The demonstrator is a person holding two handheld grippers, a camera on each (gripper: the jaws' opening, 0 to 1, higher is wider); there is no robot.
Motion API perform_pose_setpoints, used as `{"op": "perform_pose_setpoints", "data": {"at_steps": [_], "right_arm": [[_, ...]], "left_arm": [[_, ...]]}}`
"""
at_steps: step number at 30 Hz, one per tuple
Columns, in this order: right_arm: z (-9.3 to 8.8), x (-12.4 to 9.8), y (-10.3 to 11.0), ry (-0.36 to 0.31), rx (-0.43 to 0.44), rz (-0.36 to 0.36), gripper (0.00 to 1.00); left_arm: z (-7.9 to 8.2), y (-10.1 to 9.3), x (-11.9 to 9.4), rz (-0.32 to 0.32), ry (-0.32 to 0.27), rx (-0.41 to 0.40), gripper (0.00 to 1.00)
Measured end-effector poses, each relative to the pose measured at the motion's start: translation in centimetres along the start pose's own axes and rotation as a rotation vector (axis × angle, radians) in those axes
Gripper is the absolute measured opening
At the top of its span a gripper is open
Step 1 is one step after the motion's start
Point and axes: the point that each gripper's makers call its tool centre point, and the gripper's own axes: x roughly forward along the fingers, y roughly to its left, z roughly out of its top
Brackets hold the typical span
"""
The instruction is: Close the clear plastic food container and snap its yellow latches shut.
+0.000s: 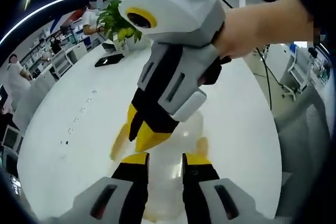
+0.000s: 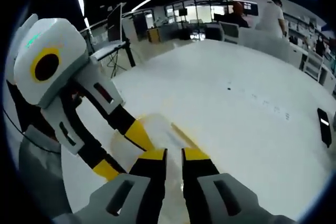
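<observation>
Both grippers bear down on the clear plastic container [image 1: 178,145] lying on the white table [image 1: 79,108]: the left gripper [image 1: 165,157] has its yellow-tipped jaws narrowly parted over the container's near edge, and the right gripper [image 2: 174,153] likewise shows only a slim gap over a yellow latch [image 2: 184,136]. In the left gripper view, a hand [image 1: 257,27] holds the right gripper, its jaws angled down against the container's far side. A potted plant [image 1: 118,22] stands at the table's far end.

Both tongs, right [image 2: 174,155] and left [image 2: 123,148], meet over the clear container [image 2: 165,137] on the white table [image 2: 236,103].
</observation>
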Motion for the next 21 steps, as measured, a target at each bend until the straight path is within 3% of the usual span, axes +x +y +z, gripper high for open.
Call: {"op": "perform_pose_setpoints", "data": {"at_steps": [14, 18, 21], "right_arm": [[0.8, 0.1, -0.5, -0.024, -0.016, -0.007, 0.17], [0.6, 0.3, -0.5, 0.011, -0.050, 0.018, 0.20], [0.4, 0.5, -0.7, 0.042, -0.077, 0.029, 0.25]], "left_arm": [[0.4, -0.5, 0.1, -0.004, -0.021, 0.056, 0.23], [0.5, -0.8, 0.0, -0.010, -0.036, 0.084, 0.25], [0.0, -1.5, 0.2, -0.024, -0.014, 0.139, 0.30]]}}
